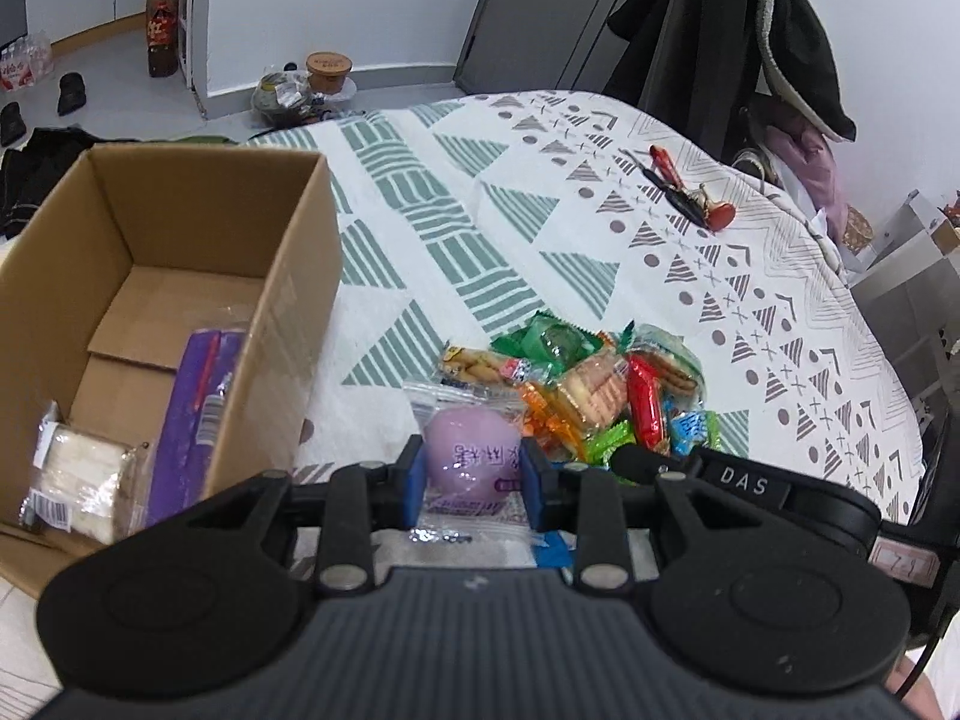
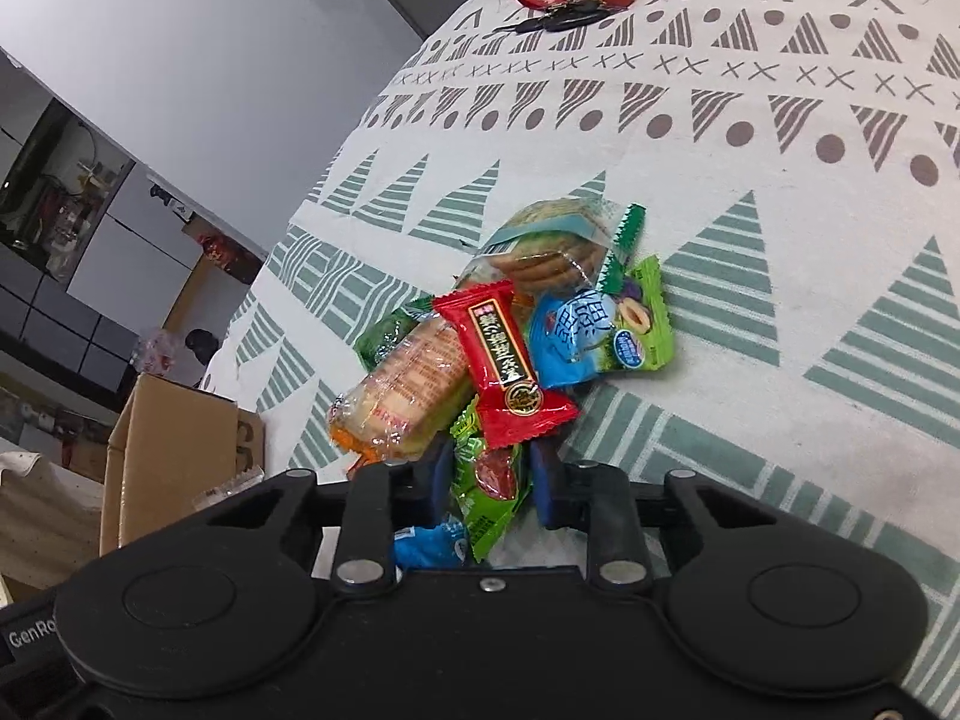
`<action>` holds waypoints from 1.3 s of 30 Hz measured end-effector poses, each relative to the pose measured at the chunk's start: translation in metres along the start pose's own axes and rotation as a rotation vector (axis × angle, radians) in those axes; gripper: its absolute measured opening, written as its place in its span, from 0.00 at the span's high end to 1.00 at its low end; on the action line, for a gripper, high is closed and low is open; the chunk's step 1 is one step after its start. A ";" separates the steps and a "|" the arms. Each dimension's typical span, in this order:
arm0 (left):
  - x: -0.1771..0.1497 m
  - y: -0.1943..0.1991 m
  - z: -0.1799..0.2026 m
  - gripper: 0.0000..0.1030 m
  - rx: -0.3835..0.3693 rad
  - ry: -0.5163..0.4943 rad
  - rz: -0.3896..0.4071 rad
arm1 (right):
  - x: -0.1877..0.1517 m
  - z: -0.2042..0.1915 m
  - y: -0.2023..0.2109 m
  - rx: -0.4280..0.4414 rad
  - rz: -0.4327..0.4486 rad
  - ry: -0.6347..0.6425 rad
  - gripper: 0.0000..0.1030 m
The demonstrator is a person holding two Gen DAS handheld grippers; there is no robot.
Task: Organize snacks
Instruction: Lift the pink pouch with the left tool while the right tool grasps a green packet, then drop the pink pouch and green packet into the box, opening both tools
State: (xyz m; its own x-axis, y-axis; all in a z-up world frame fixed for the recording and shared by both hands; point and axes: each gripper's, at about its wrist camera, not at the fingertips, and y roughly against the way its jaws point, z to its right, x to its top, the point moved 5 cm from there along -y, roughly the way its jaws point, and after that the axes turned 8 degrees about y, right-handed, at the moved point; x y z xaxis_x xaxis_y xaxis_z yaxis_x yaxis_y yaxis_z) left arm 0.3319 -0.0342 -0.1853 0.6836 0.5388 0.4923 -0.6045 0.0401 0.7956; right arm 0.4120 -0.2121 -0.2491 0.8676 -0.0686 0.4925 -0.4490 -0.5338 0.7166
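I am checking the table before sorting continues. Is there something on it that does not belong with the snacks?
Yes. A bunch of keys with a red tag lies on the tablecloth, apart from the snack pile and the cardboard box. It is no snack.

Between the fingers of the left tool sits the round bun packet, with the cardboard box to its left, holding a long flat pack and a wrapped cake side by side. The snack pile lies ahead and right of that tool on the surface, keys far beyond it. Between the right tool's fingers lies a date packet, the pile just ahead, the box to its left.
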 end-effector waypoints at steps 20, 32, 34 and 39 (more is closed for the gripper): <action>0.019 0.073 -0.008 0.70 -0.037 0.001 0.101 | 0.007 -0.054 0.062 0.153 0.130 0.054 0.76; 0.039 0.111 -0.070 0.70 0.013 0.077 0.159 | -0.001 -0.115 0.078 0.210 0.157 0.144 0.76; 0.042 0.115 -0.082 0.70 0.020 0.090 0.163 | -0.004 -0.125 0.078 0.213 0.156 0.164 0.76; 0.048 0.119 -0.109 0.70 0.032 0.125 0.164 | -0.013 -0.152 0.075 0.223 0.144 0.216 0.76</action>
State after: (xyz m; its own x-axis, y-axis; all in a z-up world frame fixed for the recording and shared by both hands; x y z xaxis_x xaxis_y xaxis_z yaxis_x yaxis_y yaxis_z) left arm 0.2482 0.0877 -0.1061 0.5198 0.6359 0.5706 -0.6890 -0.0828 0.7200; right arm 0.3348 -0.1226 -0.1265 0.7229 0.0106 0.6909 -0.4849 -0.7046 0.5181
